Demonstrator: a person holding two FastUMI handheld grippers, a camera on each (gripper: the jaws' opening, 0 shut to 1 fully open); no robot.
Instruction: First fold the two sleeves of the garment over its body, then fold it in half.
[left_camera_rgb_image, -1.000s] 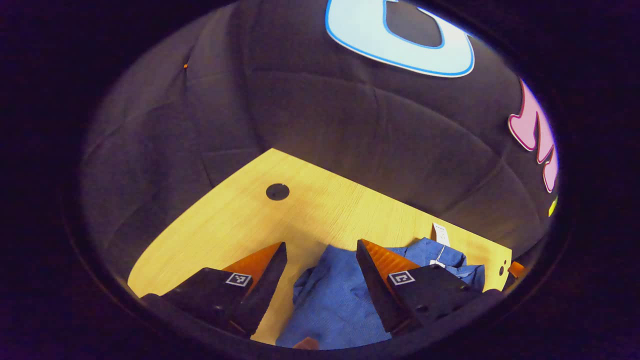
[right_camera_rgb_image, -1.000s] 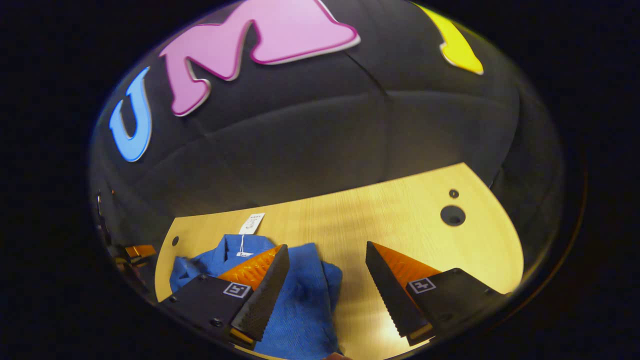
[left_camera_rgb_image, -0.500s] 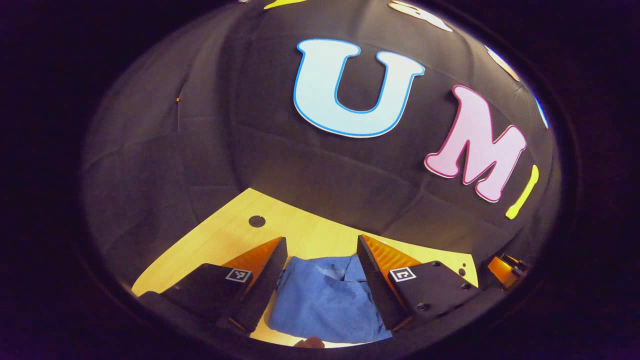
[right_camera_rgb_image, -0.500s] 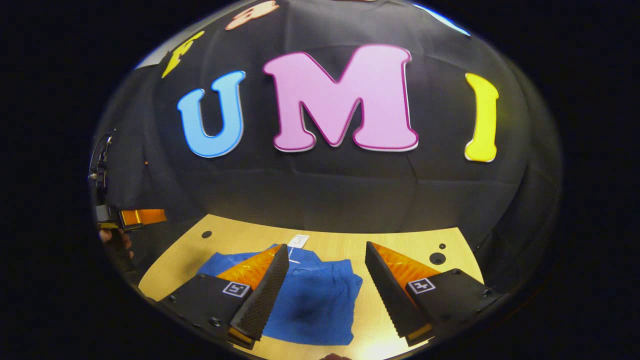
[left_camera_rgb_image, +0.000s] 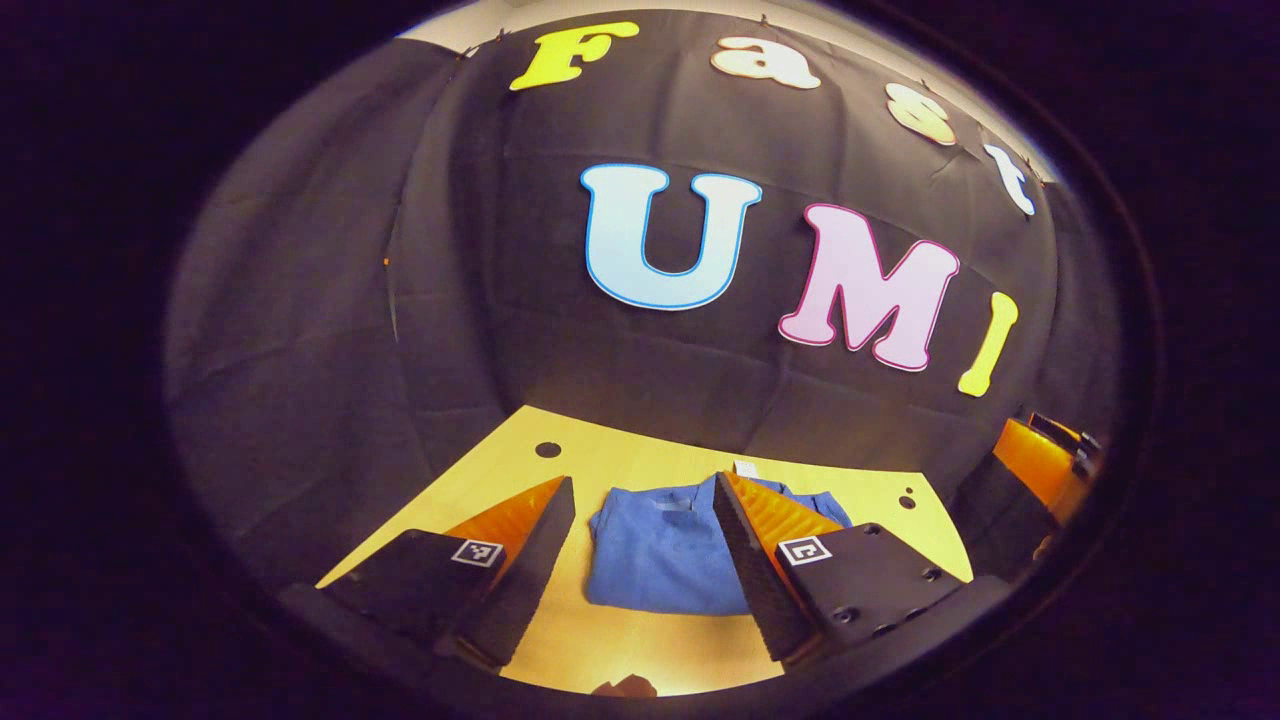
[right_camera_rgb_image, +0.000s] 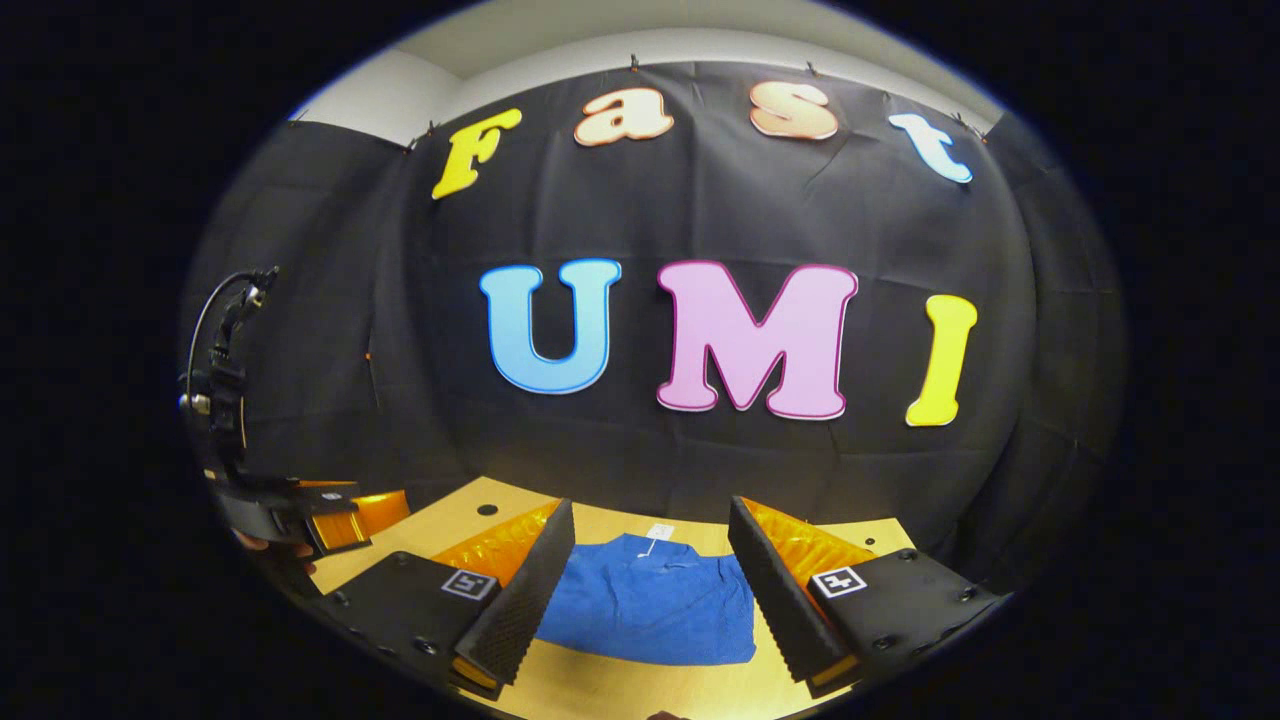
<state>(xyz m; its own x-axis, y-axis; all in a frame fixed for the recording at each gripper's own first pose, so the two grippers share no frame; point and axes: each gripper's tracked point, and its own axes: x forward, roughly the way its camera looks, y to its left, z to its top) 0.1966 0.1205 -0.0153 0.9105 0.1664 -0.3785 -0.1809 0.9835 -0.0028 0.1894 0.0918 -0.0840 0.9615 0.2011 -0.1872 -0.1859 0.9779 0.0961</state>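
garment (right_camera_rgb_image: 650, 600), blue, lies as a compact folded rectangle on the wooden table (right_camera_rgb_image: 600, 685). left gripper (left_camera_rgb_image: 640, 560) and right gripper (right_camera_rgb_image: 650, 585) hover above it, jaws spread, holding nothing. folding looks finished; next move likely just calls for drawing clear.

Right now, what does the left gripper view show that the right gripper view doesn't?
Left gripper view: the left claw up close with its fingers open, and the right claw off at the right edge. Right gripper view: the right claw's own open fingers up close, and the left claw at the left edge. Both: the folded blue garment with its white tag, lying on the wooden table.
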